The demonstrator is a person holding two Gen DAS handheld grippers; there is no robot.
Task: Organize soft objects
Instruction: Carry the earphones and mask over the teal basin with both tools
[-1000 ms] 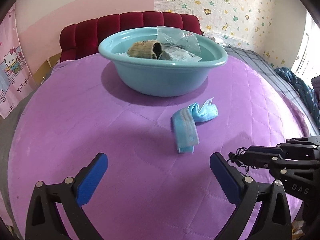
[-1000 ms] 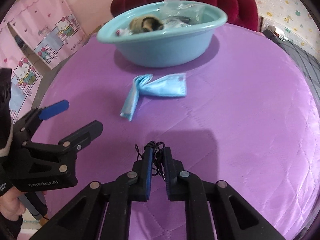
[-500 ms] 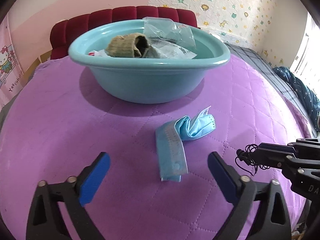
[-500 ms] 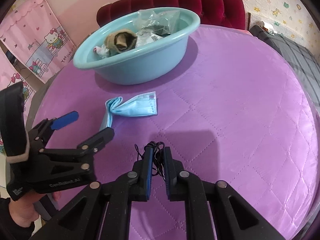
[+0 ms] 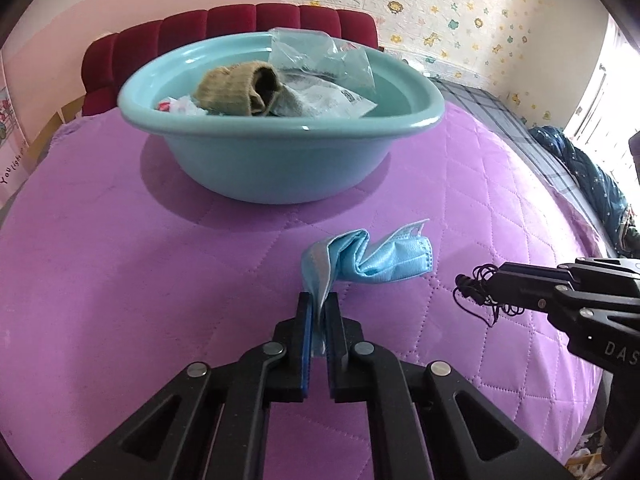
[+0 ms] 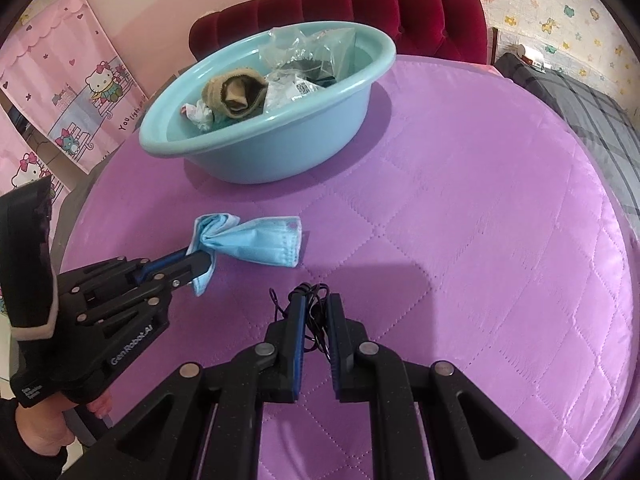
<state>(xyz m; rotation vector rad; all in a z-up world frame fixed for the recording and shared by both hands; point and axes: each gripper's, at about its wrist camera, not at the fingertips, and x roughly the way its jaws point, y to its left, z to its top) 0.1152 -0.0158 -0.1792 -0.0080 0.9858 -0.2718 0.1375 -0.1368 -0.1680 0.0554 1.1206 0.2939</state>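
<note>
A crumpled light-blue face mask (image 5: pixel 376 260) (image 6: pixel 256 240) lies on the purple quilted cover in front of a teal plastic basin (image 5: pixel 280 168) (image 6: pixel 280 152). My left gripper (image 5: pixel 319 300) (image 6: pixel 204 266) is shut on the near end of the mask, which bunches up between the blue pads. My right gripper (image 6: pixel 314 300) (image 5: pixel 466 288) is shut on a tangle of thin black cord (image 6: pixel 310 304) (image 5: pixel 486 296), held just right of the mask. The basin holds a rolled tan sock (image 5: pixel 240 88) (image 6: pixel 236 92), clear plastic bags and a printed packet.
A dark red tufted headboard (image 5: pixel 224 36) (image 6: pixel 360 12) stands behind the basin. Pink cartoon curtains (image 6: pixel 68 92) hang on the left. A grey checked blanket (image 5: pixel 520 128) and a dark blue starry cloth (image 5: pixel 592 176) lie at the right edge of the purple cover (image 6: pixel 480 220).
My left gripper moved forward to the mask and went from wide open to shut on its near end, bunching it. The right gripper kept its hold on the black cord.
</note>
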